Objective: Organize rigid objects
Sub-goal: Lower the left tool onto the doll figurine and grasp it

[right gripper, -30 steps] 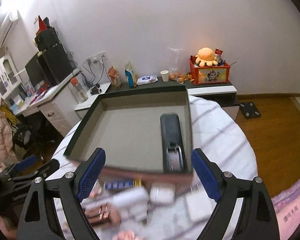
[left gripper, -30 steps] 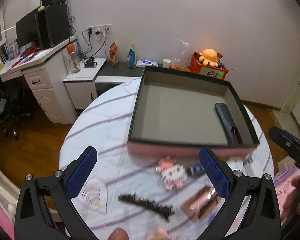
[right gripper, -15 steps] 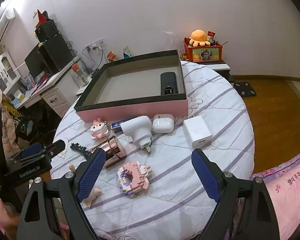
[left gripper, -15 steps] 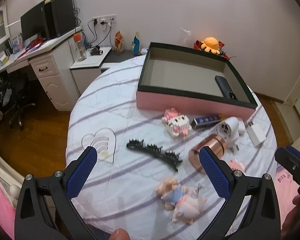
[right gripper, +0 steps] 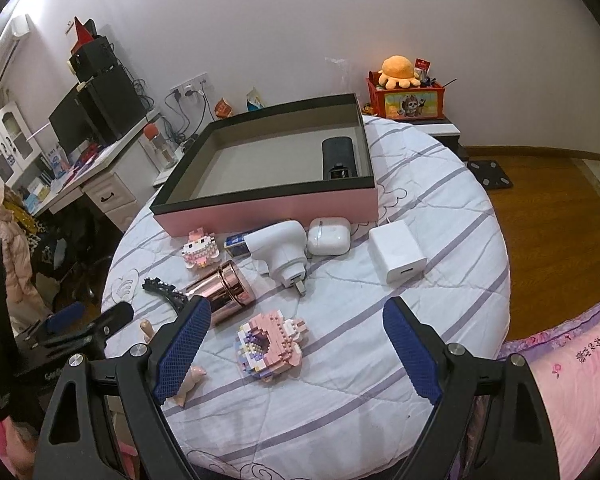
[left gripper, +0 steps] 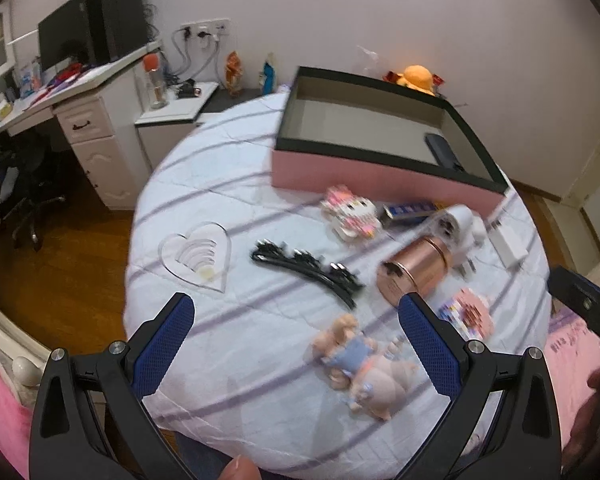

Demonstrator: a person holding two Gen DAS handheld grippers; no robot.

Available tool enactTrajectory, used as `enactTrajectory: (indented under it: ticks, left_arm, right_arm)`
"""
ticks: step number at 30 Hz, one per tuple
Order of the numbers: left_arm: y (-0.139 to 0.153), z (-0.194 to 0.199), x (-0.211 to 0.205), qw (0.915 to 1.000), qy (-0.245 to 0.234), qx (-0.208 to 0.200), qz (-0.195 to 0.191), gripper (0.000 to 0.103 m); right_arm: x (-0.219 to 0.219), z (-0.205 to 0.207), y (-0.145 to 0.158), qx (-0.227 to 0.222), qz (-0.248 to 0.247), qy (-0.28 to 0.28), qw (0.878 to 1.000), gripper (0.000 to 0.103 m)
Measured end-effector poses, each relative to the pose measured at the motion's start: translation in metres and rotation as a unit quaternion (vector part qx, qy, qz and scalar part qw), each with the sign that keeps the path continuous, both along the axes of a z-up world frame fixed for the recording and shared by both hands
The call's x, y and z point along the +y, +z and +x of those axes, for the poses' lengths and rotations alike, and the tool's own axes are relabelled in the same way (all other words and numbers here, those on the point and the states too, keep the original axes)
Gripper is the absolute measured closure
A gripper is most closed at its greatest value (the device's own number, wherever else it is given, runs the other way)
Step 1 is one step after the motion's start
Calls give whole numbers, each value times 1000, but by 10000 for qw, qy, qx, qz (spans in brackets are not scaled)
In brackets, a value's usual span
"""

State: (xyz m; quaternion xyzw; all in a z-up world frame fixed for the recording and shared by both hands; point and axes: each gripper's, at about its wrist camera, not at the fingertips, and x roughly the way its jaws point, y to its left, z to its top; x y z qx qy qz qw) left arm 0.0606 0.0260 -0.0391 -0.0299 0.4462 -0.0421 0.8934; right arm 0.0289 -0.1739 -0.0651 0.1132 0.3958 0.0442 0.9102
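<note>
Right wrist view: both grippers hang open over the cluttered round table, nothing picked up yet

Right gripper (right gripper: 296,344) has its jaws spread wide and empty above the pink brick model (right gripper: 269,347); left gripper (left gripper: 296,342) is likewise wide and empty, near the doll figurine (left gripper: 358,360). On the striped cloth in front of the pink box (right gripper: 268,210) lie the copper tin (right gripper: 226,292), black hair clip (left gripper: 306,272), white plug adapter (right gripper: 280,250), earbud case (right gripper: 329,235), white charger (right gripper: 397,257) and cat brick figure (right gripper: 201,249); only a dark case (right gripper: 338,157) is in the box. I judge this the choosing step: next, lower one gripper squarely around a near piece, probably the brick model, close gently, then carry it over the box rim
</note>
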Motion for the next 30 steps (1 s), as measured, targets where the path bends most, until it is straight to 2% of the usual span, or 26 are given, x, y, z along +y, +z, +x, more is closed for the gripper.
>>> enactTrajectory:
  ticks: [4, 8, 12, 14, 19, 22, 24, 25, 30]
  left_arm:
    - [-13, -10, -18, 9994, -276, 189, -8, 0]
    - [-28, -10, -26, 9991, -249, 355, -4, 0]
    - [-42, -7, -30, 9987, -156, 449, 166, 0]
    - [-53, -6, -31, 9982, -190, 565, 66, 0]
    - [-61, -7, -39, 9982, -264, 518, 155, 1]
    - [-59, -8, -38, 9985, -297, 460, 37, 12]
    - [-56, -9, -39, 9987, -336, 391, -50, 35]
    - [-54, -8, -39, 9985, -361, 383, -130, 38]
    - [-51, -3, -37, 9982, -412, 412, -168, 38]
  right_arm:
    - [0, 1, -6, 76, 40, 4, 10000, 14]
    - [2, -1, -7, 110, 44, 66, 9999, 14]
    - [-2, -2, -10, 131, 71, 45, 9999, 14]
    - [-4, -3, -12, 164, 86, 12, 9998, 14]
    - [-8, -3, -16, 224, 122, -36, 9997, 14]
    - [-10, -2, -17, 235, 148, -55, 9996, 14]
    - [-11, -2, -18, 248, 163, -68, 9995, 14]
    - [-11, -2, -18, 261, 175, -71, 9995, 14]
    - [-11, -3, -18, 277, 193, -77, 9994, 14]
